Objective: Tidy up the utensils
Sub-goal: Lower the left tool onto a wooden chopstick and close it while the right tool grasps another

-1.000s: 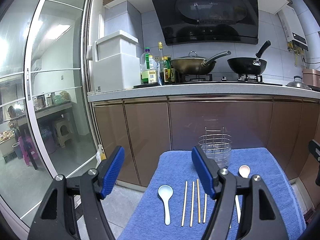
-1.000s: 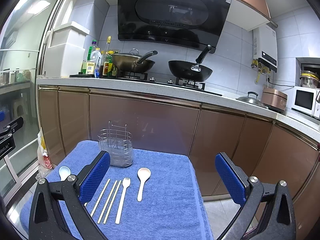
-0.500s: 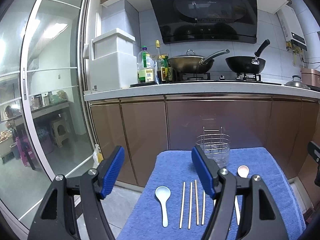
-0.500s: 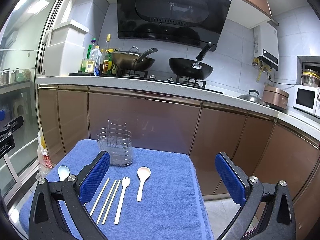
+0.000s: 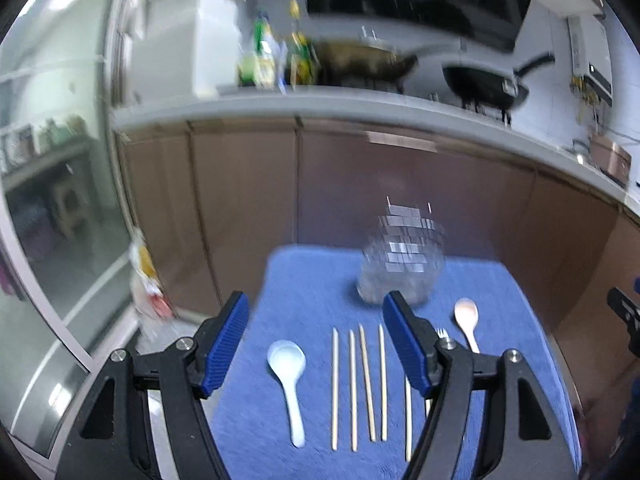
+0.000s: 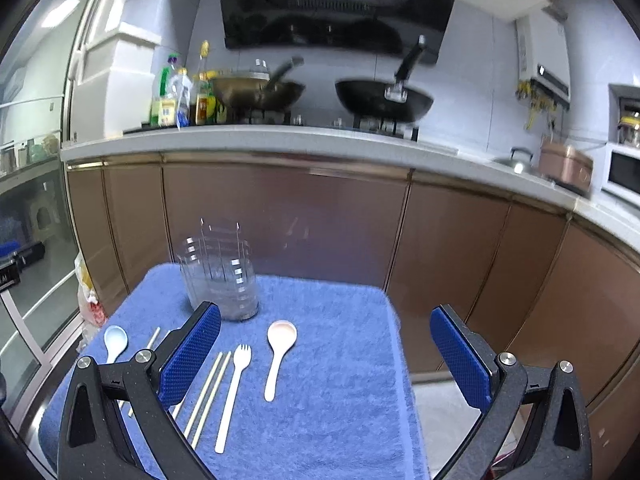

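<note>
Your left gripper [image 5: 316, 338] is hovering above the near edge of the towel [image 5: 320, 280], jaws wide apart and holding nothing. Lying between them, the white spoon [image 5: 289, 376] is pointing its bowl away from you, handle running back toward you. Just right of it, still between the jaws, four chopsticks [image 5: 358, 384] are lying nearly parallel, long axes running near to far. The fork [image 5: 441, 333] is peeking out behind your right-hand finger, mostly hidden. The pink spoon [image 5: 467, 322] is lying outside the jaws to the right, bowl far, handle near. Beyond the jaws, the rack [image 5: 402, 264] is standing upright, blurred.

Your right gripper [image 6: 326, 358] is also hovering over the towel [image 6: 340, 400], jaws spread wide and empty. Between them, near the left finger, the fork [image 6: 234, 392] is lying tines away, with two chopsticks [image 6: 208, 396] just left of it. The pink spoon [image 6: 278, 350] is lying just right of the fork, bowl far. The white spoon [image 6: 114, 342] is lying outside the left finger. The rack [image 6: 220, 280] is standing beyond the left finger.
</note>
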Motion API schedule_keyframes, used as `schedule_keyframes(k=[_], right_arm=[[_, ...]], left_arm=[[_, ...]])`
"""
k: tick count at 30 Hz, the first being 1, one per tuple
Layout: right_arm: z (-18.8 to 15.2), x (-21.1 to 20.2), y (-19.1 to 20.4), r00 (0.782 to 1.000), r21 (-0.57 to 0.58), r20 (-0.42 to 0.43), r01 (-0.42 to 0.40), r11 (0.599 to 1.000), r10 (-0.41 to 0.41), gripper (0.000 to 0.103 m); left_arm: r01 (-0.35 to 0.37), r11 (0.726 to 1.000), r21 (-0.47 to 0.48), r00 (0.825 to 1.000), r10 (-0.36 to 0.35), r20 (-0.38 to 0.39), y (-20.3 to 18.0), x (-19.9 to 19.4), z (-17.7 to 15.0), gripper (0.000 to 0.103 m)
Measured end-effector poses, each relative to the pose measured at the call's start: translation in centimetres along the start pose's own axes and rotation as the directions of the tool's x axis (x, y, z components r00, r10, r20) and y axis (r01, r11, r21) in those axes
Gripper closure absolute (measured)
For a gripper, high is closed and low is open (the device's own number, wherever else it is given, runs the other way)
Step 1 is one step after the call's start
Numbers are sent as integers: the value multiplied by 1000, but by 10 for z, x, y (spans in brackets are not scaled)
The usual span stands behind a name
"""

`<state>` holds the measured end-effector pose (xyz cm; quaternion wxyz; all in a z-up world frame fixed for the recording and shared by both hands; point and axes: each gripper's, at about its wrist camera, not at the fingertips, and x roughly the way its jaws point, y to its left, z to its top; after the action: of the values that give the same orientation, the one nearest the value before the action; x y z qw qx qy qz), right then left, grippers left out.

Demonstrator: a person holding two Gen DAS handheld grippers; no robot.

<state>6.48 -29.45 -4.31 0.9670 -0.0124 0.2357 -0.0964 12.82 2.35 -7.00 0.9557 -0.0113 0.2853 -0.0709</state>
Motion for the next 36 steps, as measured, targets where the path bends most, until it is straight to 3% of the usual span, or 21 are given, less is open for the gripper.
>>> schedule_keyframes(k=[5,7,9,10,13,14,17,20,21,24,27,36], right_arm=[[-15,54,-4,981,61,-164,-97,993,106,28],[-23,77,2,965,63,-222,-131,989,142,32],[-32,100,13,936,71,-288,-187,980,200,43],[-34,107,17,927,76,-304,-205,976,218,45],[-44,135,33,875,104,-385,-274,956,293,56],[-47,147,42,842,124,-423,-311,942,334,57],[-49,176,62,773,149,-508,-356,923,380,59],[-52,200,76,711,181,-574,-373,910,406,64],[-54,212,81,678,201,-606,-376,905,416,66],[-59,232,91,629,219,-660,-363,906,411,67],[-60,241,104,618,184,-691,-349,919,374,67],[-71,261,125,593,147,-741,-314,938,315,79]], left_arm=[[80,997,-8,982,-80,-170,1,53,-13,36],[107,994,-23,966,-109,-235,4,74,-15,36],[124,991,-46,944,-132,-303,9,95,-15,38],[131,990,-56,934,-142,-328,10,103,-17,45],[157,983,-96,871,-184,-456,10,142,-20,67],[159,982,-101,856,-188,-482,9,152,-21,69],[161,982,-96,805,-187,-563,5,182,-24,69],[155,985,-76,767,-168,-620,0,204,-26,77],[153,986,-64,753,-158,-639,-3,212,-29,78],[136,990,-47,735,-132,-665,-1,227,-34,78],[135,989,-56,715,-136,-685,0,238,-38,78],[130,989,-64,690,-136,-711,-2,253,-40,85]])
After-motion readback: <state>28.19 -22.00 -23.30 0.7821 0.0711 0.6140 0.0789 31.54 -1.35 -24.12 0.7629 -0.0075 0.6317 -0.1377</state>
